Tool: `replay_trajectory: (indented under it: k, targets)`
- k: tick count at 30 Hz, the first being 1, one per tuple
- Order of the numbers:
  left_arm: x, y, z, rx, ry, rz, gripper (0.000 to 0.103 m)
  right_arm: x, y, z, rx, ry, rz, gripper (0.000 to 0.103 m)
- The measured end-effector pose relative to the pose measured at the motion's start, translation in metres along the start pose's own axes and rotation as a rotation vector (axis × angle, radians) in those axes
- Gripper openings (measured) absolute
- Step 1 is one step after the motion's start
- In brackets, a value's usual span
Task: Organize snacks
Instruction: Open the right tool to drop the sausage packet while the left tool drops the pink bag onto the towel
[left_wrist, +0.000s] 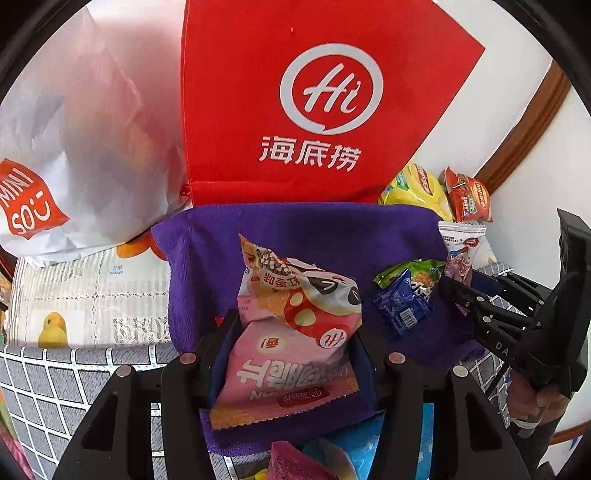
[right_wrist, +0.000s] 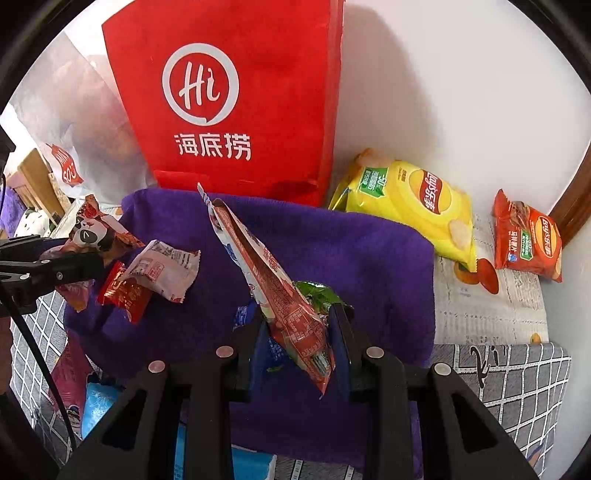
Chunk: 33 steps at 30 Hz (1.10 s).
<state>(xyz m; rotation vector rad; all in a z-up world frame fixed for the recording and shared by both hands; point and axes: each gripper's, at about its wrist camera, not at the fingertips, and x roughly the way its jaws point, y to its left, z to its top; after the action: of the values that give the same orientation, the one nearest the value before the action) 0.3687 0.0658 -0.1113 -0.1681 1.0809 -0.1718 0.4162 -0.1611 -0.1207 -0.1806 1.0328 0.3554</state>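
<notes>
Where tongs pinch it, pink panda-print snack packet (left_wrist: 291, 332) crumples.

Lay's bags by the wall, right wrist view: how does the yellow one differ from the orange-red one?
The yellow Lay's bag looks clearly larger than the orange-red Lay's bag. The yellow one lies next to the red tote, with one edge at the purple towel; the orange-red one sits apart, further right near the wooden trim. They differ in colour, yellow against orange-red. Both carry the Lay's logo, rest on the printed cloth, and are untouched by either gripper.
</notes>
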Motion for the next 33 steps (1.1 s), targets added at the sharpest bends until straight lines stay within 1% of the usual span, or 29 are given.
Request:
replay_trajectory:
  k: [5, 16, 22, 27, 33]
  targets:
    - [0.008, 0.000, 0.000, -0.007, 0.034, 0.011, 0.053, 0.007, 0.003, 0.000, -0.010, 0.024, 0.002, 0.032]
    - [0.018, -0.005, 0.001, 0.003, 0.058, 0.017, 0.053, 0.014, 0.005, 0.000, -0.008, 0.038, 0.006, 0.032]
    - [0.019, -0.006, 0.001, 0.010, 0.066, 0.008, 0.053, 0.017, 0.012, -0.002, -0.019, 0.044, 0.038, 0.032]
    - [0.018, -0.002, 0.001, 0.002, 0.064, -0.006, 0.053, 0.016, 0.016, -0.002, -0.014, 0.028, 0.057, 0.032]
    - [0.022, 0.001, 0.001, -0.006, 0.083, -0.015, 0.053, 0.016, 0.018, -0.003, -0.008, 0.020, 0.090, 0.032]
